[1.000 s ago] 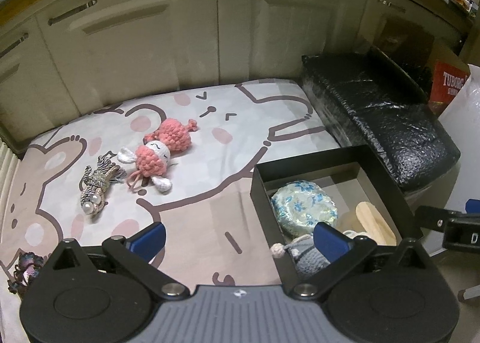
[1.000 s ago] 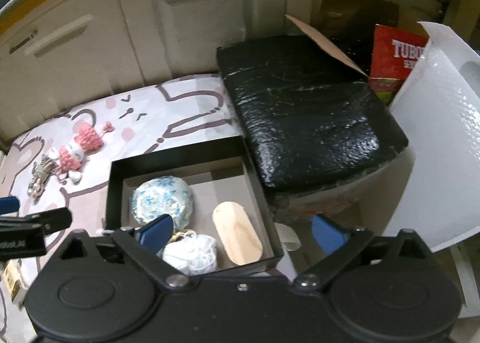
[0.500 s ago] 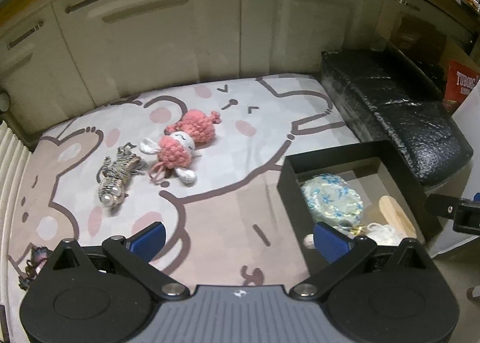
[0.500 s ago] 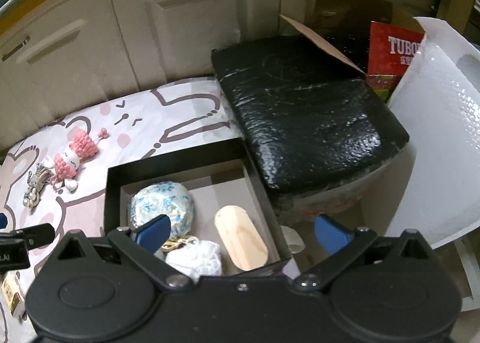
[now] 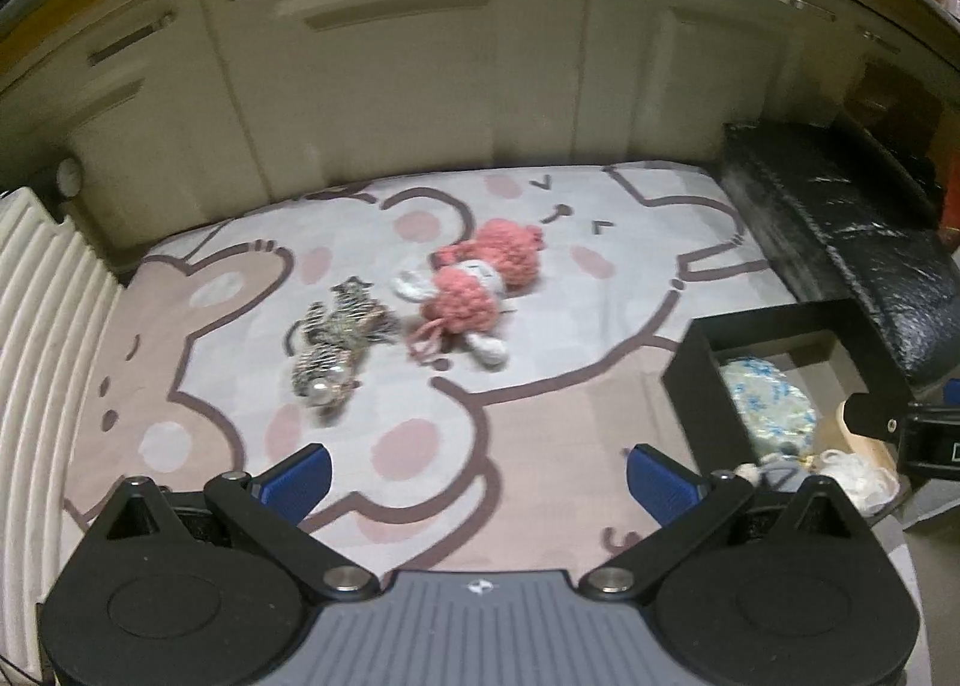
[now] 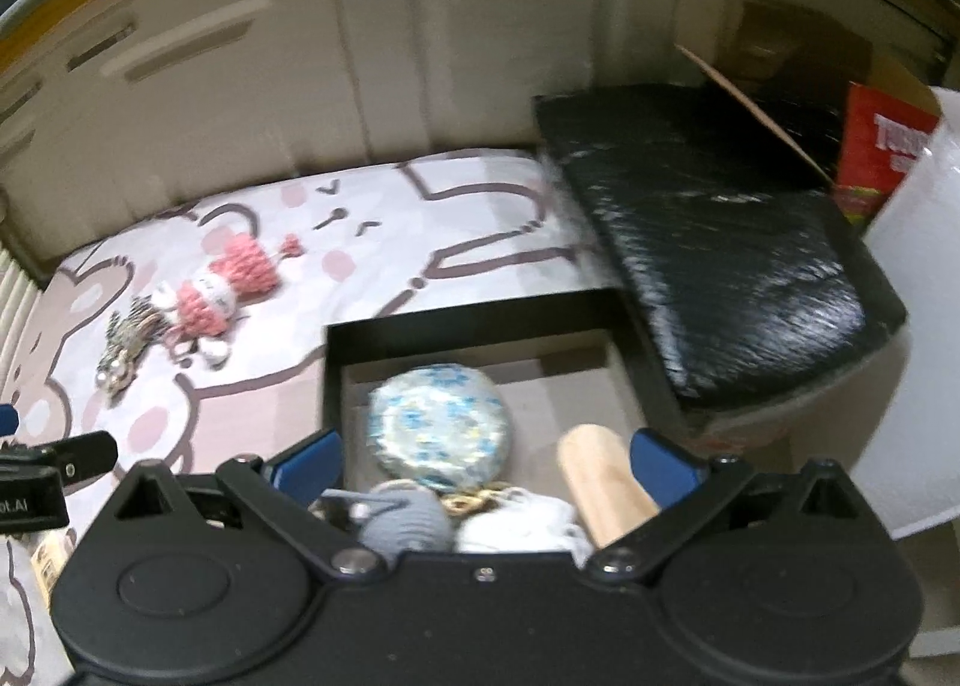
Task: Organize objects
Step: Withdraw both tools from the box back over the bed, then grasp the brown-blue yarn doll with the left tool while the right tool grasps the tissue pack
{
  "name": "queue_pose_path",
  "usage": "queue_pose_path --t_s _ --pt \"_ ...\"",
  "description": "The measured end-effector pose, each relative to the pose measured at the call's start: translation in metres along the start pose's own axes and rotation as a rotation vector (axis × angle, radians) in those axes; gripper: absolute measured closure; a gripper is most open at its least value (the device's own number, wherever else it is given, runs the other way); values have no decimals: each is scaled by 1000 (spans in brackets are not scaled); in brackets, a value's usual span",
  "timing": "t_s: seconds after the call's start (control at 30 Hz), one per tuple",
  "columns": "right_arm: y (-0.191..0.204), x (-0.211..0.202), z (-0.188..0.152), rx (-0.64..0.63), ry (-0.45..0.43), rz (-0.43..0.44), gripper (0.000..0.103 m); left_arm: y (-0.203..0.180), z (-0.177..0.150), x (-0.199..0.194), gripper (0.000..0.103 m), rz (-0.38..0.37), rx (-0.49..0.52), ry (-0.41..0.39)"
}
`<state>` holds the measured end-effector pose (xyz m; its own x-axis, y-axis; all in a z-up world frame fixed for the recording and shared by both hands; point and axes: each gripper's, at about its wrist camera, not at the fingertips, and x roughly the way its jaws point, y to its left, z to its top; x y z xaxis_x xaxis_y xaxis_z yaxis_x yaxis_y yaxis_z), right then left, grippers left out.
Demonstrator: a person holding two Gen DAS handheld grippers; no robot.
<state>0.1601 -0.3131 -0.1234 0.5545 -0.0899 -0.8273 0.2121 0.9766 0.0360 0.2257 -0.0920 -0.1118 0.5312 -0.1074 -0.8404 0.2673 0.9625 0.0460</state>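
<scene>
We see cream cabinet doors (image 5: 372, 104) behind a cartoon-print mat (image 5: 540, 446) that carries the loose things, and a black wrapped bundle (image 6: 720, 242) lies along the mat's right edge. Just in front of that bundle sits an open black box (image 6: 468, 320), holding a blue-flowered round pouch (image 6: 441, 425), a pale wooden piece (image 6: 600, 482), a white knitted item (image 6: 522, 524) and a grey knitted item (image 6: 408, 524). Out on the mat, well apart from the box, the pink crochet doll (image 5: 474, 290) lies just beside the striped beaded charm (image 5: 336, 344). Our left tongs (image 5: 477, 476) hover over the mat, spread wide and empty. Our right tongs (image 6: 486, 464) hover over the box's near side, likewise spread and empty.
</scene>
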Motion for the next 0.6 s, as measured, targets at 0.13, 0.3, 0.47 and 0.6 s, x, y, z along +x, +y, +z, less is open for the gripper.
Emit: queue_pose_path --t_s 0.13,0.3,0.47,0.6 --pt "23 4 2 -25 8 29 0 22 -2 -2 0 21 -31 -2" --pt "49 7 5 -66 12 63 0 50 -4 -6 0 44 -75 -13" --pt "74 7 6 -106 8 99 0 75 -10 -9 0 66 -112 -17" --pt "93 7 8 -132 4 130 0 91 -13 -12 0 84 -132 -16"
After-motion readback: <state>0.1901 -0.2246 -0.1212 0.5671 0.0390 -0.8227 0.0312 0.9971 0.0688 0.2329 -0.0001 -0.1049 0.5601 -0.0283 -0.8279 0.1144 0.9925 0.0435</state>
